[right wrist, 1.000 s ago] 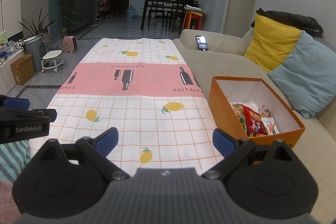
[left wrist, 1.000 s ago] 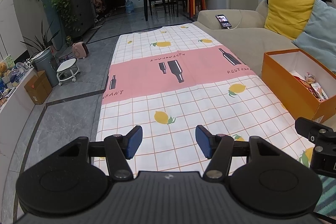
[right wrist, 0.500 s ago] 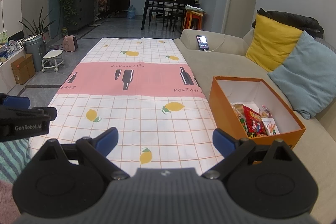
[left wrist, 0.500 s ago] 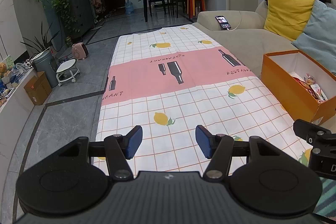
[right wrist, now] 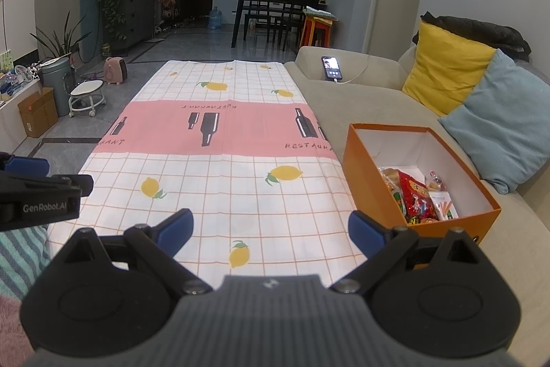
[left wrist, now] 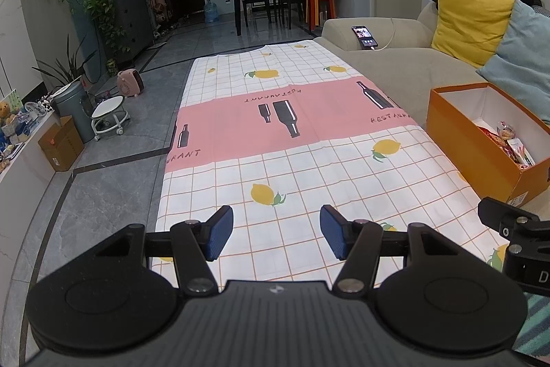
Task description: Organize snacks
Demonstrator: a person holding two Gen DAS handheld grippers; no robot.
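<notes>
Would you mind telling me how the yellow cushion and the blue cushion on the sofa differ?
The yellow cushion sits farther back, next to a dark garment; the blue cushion sits nearer, beside the orange box. The blue cushion overlaps the yellow cushion's lower corner, so only the yellow one is partly hidden. Both are plain, square and lean against the sofa back.

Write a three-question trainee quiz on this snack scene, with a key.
1. True or false: the left hand-held gripper holds a snack.
2. Where are the snack packets? A) on the tablecloth B) in the orange box C) on the yellow cushion
3. Fill in: the phone rests on the ____.

Key:
1. False; both it and the right hand-held gripper are open, empty.
2. B
3. sofa
</notes>
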